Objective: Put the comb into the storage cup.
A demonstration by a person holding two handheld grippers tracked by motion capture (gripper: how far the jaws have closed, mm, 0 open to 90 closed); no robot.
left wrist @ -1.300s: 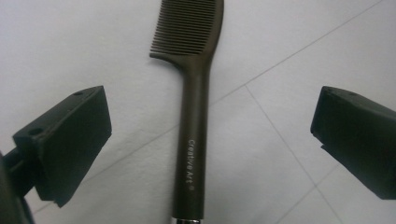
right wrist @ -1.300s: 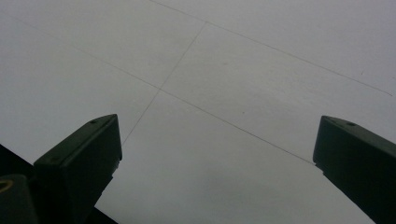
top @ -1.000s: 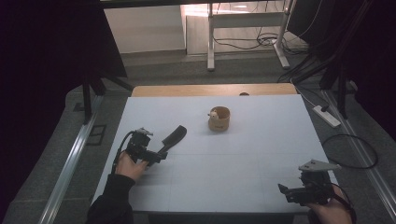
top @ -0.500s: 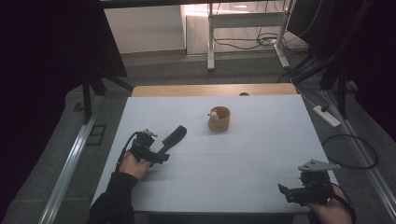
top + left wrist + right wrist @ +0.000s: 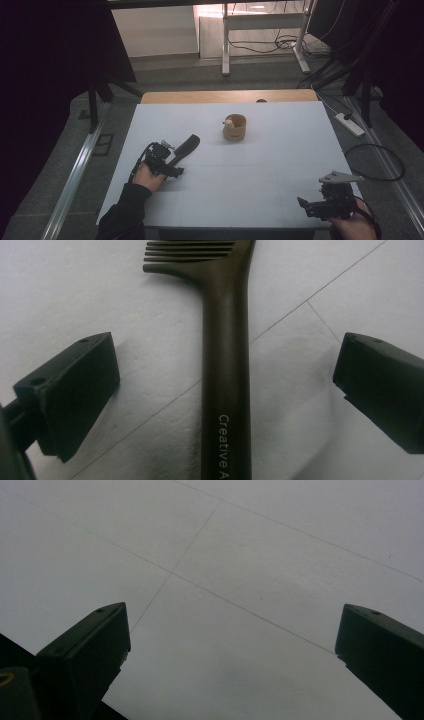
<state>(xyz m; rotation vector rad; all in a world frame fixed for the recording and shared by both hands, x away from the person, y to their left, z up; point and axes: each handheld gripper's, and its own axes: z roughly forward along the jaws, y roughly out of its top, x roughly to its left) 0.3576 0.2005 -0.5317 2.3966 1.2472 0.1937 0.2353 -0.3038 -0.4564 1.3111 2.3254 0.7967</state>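
Note:
A dark comb (image 5: pixel 183 147) lies on the white table, its handle (image 5: pixel 226 370) running straight up between the jaws of my left gripper (image 5: pixel 225 395), teeth at the far end. Both left jaws stand wide apart on either side of the handle without touching it. In the high view my left gripper (image 5: pixel 167 159) is at the table's left, held by a hand in a dark sleeve. My right gripper (image 5: pixel 312 205) sits near the front right corner, open, over bare table (image 5: pixel 240 580). A small wooden cup (image 5: pixel 234 127) with a pale object at its rim stands at mid-table, far side.
The white table top (image 5: pixel 270 165) has a wooden strip (image 5: pixel 225 96) along its far edge. A cable (image 5: pixel 375 162) loops off the right side beside a power strip (image 5: pixel 349 125). Desk legs and cords stand on the floor beyond.
My left gripper has crept slightly forward and right along the comb's handle. The right gripper has stayed where it was.

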